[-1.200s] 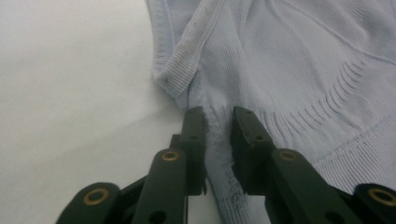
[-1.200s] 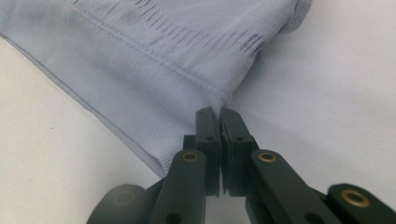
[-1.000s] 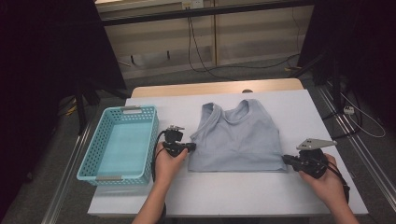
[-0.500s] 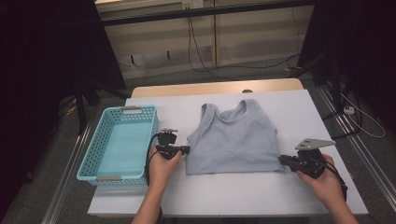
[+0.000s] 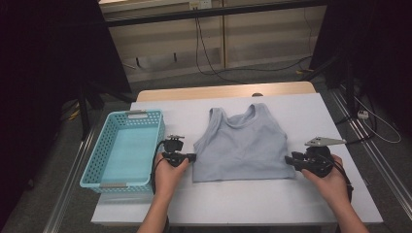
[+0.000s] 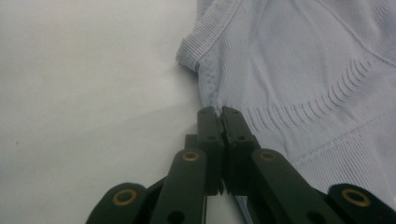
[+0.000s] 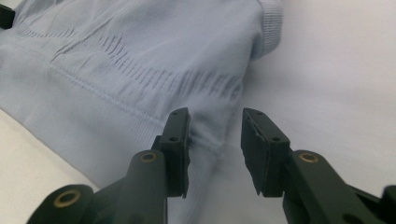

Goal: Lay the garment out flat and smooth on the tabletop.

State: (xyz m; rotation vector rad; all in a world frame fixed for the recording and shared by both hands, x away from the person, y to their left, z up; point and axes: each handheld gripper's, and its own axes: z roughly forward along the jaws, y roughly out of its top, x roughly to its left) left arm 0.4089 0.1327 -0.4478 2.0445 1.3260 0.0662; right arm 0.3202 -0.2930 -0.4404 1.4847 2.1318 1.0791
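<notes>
A pale grey-blue tank top lies flat on the white table, neck toward the far side. My left gripper is at the top's lower left side. In the left gripper view its jaws are shut on the side seam of the top. My right gripper is at the lower right corner. Its jaws have just been opening and stand apart. The hem corner of the top lies loose between and under them, with no pad pressing on it.
A turquoise plastic basket with nothing in it stands at the table's left, right beside my left hand. Bare white table surrounds the top in front and to the right. Cables lie on the floor beyond the far edge.
The right gripper's jaws have parted and released the top's right corner. The left gripper stays shut on the left seam. Both hands have barely shifted.
</notes>
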